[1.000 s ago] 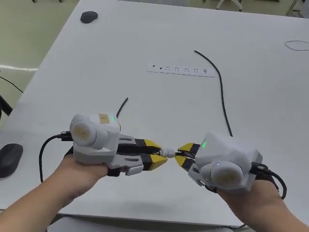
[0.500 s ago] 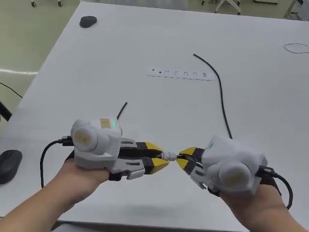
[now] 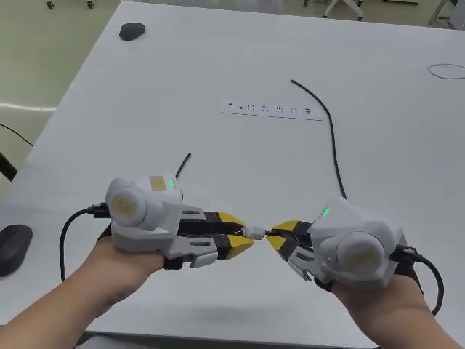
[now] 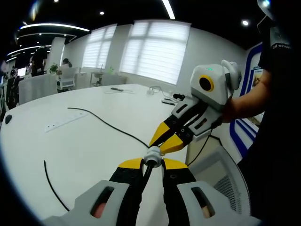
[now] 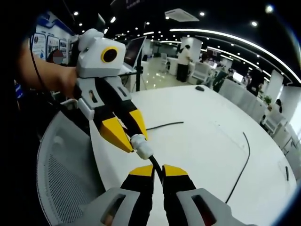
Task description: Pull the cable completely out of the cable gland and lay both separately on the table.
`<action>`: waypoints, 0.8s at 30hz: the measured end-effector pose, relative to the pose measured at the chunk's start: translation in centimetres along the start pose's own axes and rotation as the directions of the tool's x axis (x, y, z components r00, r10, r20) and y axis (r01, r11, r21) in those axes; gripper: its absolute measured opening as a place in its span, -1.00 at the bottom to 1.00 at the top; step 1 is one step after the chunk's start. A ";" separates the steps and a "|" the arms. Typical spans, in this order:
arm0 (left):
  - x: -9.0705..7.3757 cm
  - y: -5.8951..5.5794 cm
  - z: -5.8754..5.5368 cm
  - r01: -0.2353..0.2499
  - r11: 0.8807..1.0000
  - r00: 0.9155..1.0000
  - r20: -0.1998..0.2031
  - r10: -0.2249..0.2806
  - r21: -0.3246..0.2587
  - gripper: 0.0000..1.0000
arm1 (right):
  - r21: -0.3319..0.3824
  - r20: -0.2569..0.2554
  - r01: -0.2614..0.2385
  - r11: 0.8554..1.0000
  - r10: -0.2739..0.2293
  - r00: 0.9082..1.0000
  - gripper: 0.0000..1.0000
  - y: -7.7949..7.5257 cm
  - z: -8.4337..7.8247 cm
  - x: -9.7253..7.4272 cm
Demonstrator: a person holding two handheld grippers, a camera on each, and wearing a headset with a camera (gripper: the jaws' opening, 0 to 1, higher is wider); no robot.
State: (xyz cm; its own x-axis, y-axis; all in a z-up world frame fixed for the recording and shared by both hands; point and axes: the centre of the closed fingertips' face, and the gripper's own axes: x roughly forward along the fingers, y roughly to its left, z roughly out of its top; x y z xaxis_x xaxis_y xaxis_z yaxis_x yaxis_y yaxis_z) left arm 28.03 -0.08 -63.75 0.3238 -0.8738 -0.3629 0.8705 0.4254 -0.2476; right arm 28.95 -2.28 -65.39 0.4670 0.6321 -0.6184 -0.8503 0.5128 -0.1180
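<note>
A small white cable gland (image 3: 256, 233) hangs above the table's near edge, with my left gripper (image 3: 245, 235) shut on it. In the left gripper view the gland (image 4: 152, 155) sits between the yellow tips. A thin black cable (image 5: 155, 165) comes out of the gland (image 5: 141, 145) and runs between the jaws of my right gripper (image 5: 157, 169), which is shut on it. In the head view the right gripper (image 3: 274, 237) faces the left one, tips almost touching. A long black cable (image 3: 333, 138) lies on the table and passes out of sight behind the right gripper.
A white power strip (image 3: 272, 110) lies mid-table. A short black cable piece (image 3: 183, 164) lies left of centre. A dark mouse (image 3: 132, 31) sits at the far left corner and another (image 3: 11, 247) at the near left edge. A thin loop of wire (image 3: 447, 70) lies far right.
The right hand has drifted slightly down and to the right. Both grippers keep their hold, tips still close together.
</note>
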 end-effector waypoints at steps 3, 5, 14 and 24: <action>0.0 0.0 -0.1 0.000 1.000 1.000 -0.004 0.000 0.000 -0.70 | 0.010 -0.003 -0.003 1.000 0.003 1.000 -0.99 0.1 -0.2 0.1; 0.0 0.0 -0.2 -0.001 1.000 1.000 -0.007 0.001 -0.002 -0.70 | 0.006 -0.015 0.005 1.000 -0.005 1.000 -0.99 -0.1 -0.5 0.1; -0.3 0.1 -0.2 -0.007 1.000 1.000 0.000 0.007 -0.005 -0.70 | 0.094 -0.018 0.020 0.995 -0.018 1.000 -0.99 -1.1 -1.8 -0.1; -0.7 -0.1 0.0 -0.007 1.000 1.000 0.022 0.007 -0.007 -0.70 | 0.195 -0.063 0.081 0.978 -0.070 0.996 -1.00 -3.4 -5.3 -0.4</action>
State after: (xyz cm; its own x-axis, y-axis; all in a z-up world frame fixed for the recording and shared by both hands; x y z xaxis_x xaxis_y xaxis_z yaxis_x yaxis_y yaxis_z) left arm 27.69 0.52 -63.45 0.3381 -0.8757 -0.3447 0.8656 0.4331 -0.2515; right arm 30.43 -7.33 -68.86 0.5089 0.5572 -0.6562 -0.7465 0.6653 -0.0140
